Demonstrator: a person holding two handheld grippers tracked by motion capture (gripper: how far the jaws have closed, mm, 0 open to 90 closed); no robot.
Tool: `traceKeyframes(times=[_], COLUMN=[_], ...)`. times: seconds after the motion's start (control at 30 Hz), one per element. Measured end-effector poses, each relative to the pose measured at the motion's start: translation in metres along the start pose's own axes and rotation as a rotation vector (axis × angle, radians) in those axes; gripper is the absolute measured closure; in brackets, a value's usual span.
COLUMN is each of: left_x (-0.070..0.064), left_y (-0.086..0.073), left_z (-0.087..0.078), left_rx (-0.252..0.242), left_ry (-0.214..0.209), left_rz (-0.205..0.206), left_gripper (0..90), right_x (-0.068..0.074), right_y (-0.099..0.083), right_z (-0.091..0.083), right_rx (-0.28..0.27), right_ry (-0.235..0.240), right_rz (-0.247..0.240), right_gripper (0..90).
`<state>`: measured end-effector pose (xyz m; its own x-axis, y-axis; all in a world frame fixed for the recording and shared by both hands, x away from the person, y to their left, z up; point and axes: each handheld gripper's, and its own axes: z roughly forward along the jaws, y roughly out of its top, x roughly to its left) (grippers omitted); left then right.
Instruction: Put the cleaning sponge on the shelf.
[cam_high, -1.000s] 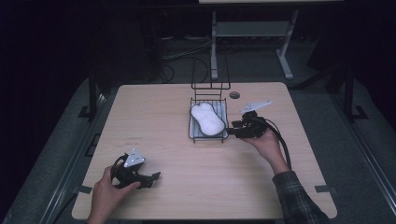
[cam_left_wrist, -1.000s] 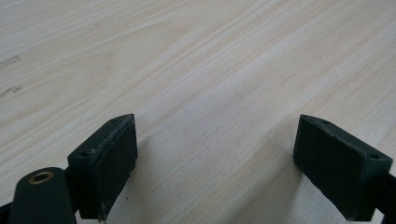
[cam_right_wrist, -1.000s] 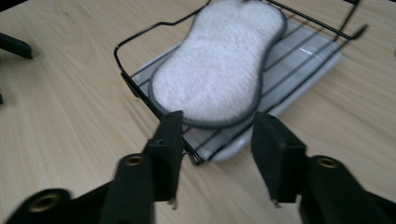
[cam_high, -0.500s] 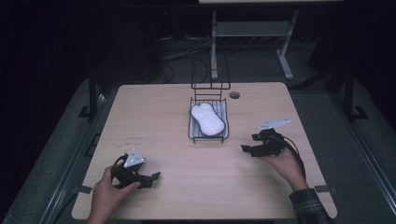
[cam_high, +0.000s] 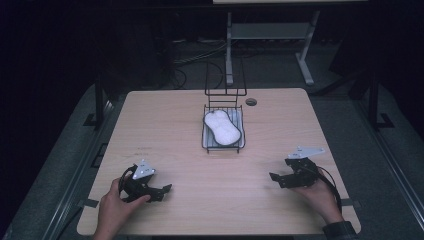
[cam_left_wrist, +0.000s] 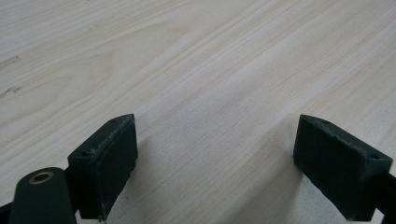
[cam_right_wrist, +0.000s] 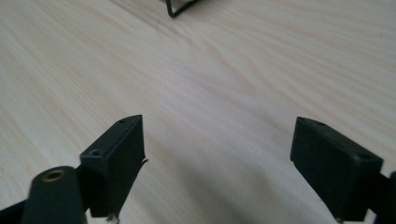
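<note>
A white, peanut-shaped object (cam_high: 221, 126) lies in a black wire basket (cam_high: 206, 142) at the middle of the wooden table (cam_high: 175, 130). My left gripper (cam_high: 163, 192) rests near the front left edge, held by a hand, open with nothing between its jaws; the left gripper view has it (cam_left_wrist: 212, 163) over bare wood. My right gripper (cam_high: 276, 180) sits near the front right edge, well clear of the basket, also open and empty. In the right gripper view, the right gripper (cam_right_wrist: 217, 163) faces bare tabletop, with a corner of the basket (cam_right_wrist: 180, 6) at the top.
A second upright wire frame (cam_high: 225, 82) stands behind the basket. A small dark round hole (cam_high: 251, 102) marks the table near the back edge. A grey metal stand (cam_high: 270, 35) and cables lie on the dark floor beyond.
My right gripper has drawn back from beside the basket toward the front right edge of the table. The left gripper has stayed put.
</note>
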<state>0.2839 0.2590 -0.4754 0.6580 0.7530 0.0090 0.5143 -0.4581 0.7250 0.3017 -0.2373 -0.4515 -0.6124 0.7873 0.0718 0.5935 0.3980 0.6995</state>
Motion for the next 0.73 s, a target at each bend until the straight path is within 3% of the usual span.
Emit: traceKeyframes(times=[0.2, 0.5, 0.73], left_x=[0.0, 0.0, 0.0], left_y=[0.0, 0.0, 0.0], left_z=[0.0, 0.0, 0.0], left_rx=[-0.003, -0.003, -0.004], left_ry=[0.0, 0.001, 0.003], left_rz=[-0.002, -0.002, -0.003], left_gripper=[13.0, 13.0, 12.9], right_x=[0.0, 0.005, 0.004], right_y=[-0.023, -0.047, -0.056], right_z=[-0.012, -0.014, -0.011], right_rx=[0.0, 0.043, -0.005], right_ry=[-0.029, -0.094, -0.082], right_rz=[0.024, 0.01, 0.021], right_gripper=[13.7, 9.3, 2.5])
